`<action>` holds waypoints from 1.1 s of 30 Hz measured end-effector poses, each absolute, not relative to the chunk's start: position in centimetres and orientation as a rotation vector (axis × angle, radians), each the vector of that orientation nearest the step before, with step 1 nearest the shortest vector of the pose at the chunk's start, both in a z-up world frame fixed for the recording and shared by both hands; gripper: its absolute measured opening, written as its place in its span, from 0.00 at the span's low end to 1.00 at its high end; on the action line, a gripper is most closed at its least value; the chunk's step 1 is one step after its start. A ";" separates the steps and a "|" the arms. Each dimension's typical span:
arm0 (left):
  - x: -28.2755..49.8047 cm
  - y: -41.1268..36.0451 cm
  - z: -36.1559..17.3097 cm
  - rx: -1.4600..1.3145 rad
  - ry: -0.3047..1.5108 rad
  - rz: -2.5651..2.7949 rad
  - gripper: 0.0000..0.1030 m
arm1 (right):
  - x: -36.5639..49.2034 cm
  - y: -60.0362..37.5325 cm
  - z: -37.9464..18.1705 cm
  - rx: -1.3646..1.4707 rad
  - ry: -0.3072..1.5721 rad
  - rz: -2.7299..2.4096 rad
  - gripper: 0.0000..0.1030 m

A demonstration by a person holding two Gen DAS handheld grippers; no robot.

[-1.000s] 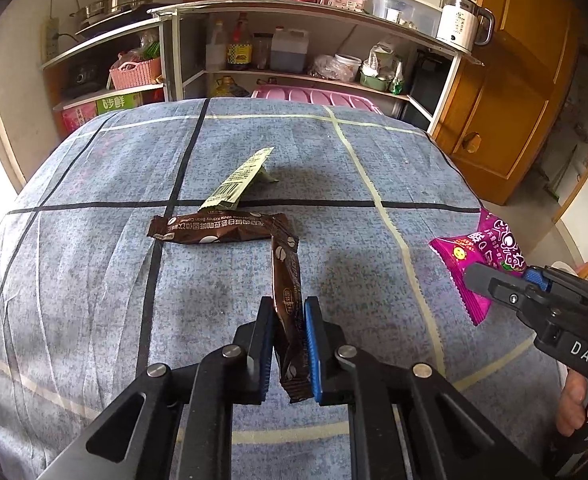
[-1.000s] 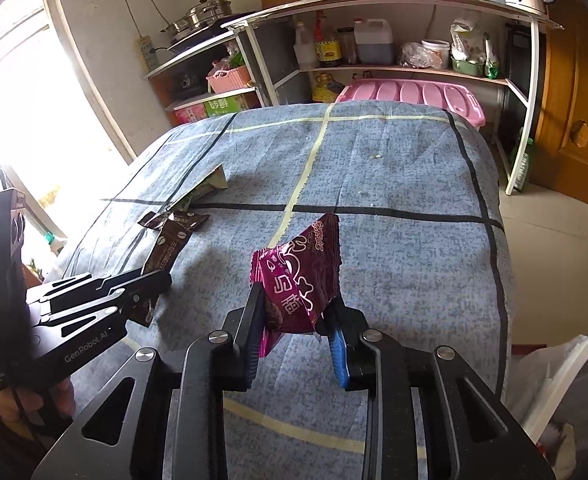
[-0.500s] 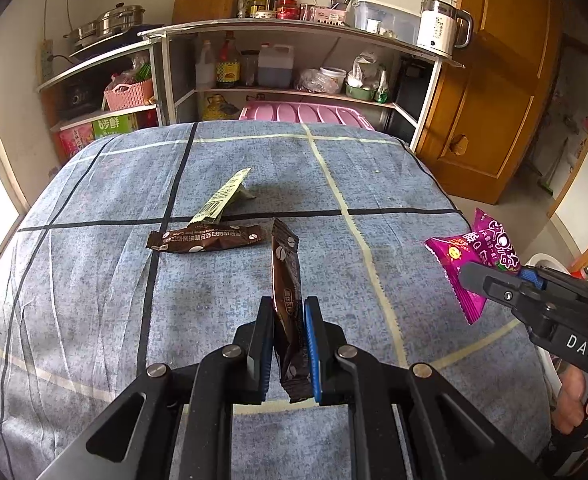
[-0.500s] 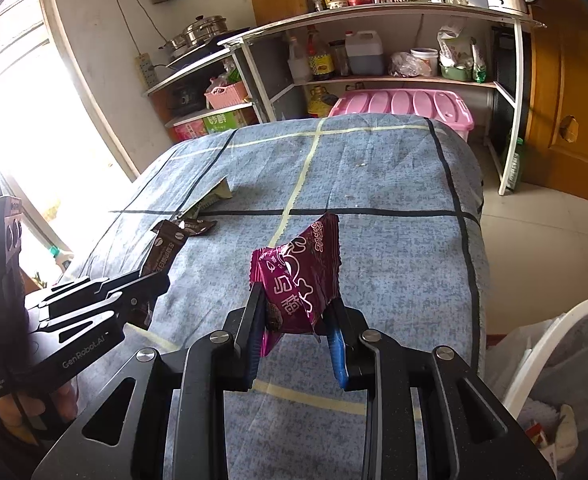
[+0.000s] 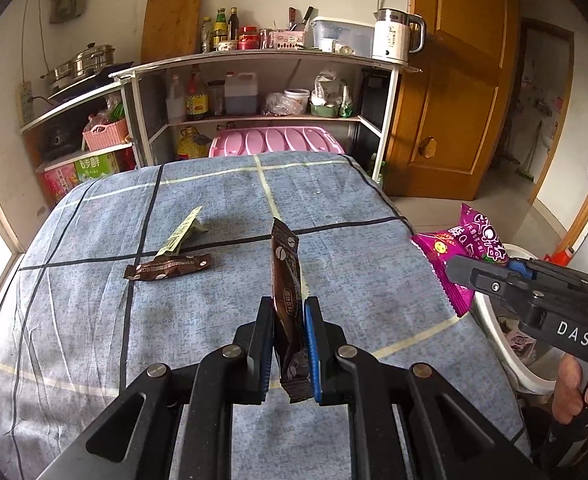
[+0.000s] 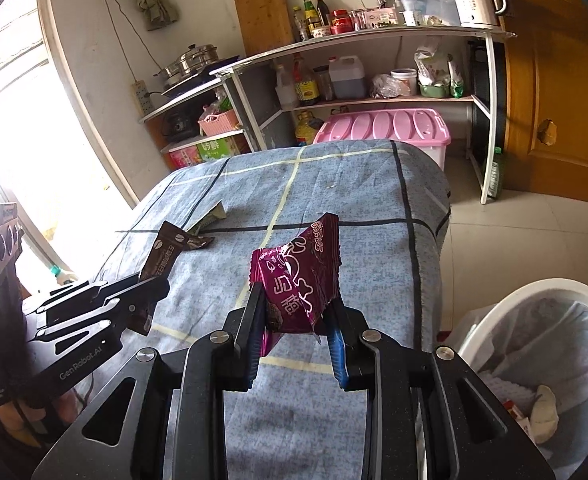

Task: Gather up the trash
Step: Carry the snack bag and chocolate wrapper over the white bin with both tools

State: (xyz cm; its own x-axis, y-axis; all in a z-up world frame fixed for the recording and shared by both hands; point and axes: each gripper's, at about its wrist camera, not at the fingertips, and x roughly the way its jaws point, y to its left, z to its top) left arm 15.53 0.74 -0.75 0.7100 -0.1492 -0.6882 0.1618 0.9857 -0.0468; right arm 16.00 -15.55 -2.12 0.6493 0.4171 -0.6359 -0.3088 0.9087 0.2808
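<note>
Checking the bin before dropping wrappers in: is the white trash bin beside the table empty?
Not empty. The white trash bin with its clear liner holds crumpled paper and small scraps at the bottom, seen in the right wrist view.

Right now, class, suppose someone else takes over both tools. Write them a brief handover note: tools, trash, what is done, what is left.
Left tool: shut on the brown wrapper, lifted off the table.
Right tool: shut on the purple wrapper, held near the white bin beside the table.
Done: both wrappers picked up; neither dropped in yet.
Left: bin both, then fetch the second brown wrapper and the green wrapper lying on the cloth.
</note>
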 end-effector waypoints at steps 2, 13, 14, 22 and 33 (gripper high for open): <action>15.1 -0.1 -0.3 0.025 0.750 -0.192 0.14 | 15.5 -16.3 -1.8 0.155 0.748 0.402 0.28; 13.8 -5.8 1.0 0.089 0.716 -0.310 0.14 | 12.5 -21.1 -1.2 0.179 0.719 0.321 0.28; 13.8 -6.3 1.0 0.092 0.716 -0.325 0.14 | 12.2 -21.7 -1.2 0.182 0.720 0.311 0.28; 13.0 -11.6 0.7 0.129 0.715 -0.428 0.15 | 10.5 -27.4 -1.4 0.216 0.723 0.203 0.28; 12.3 -17.9 -1.0 0.152 0.764 -0.554 0.15 | 9.0 -33.1 -2.7 0.235 0.760 0.100 0.28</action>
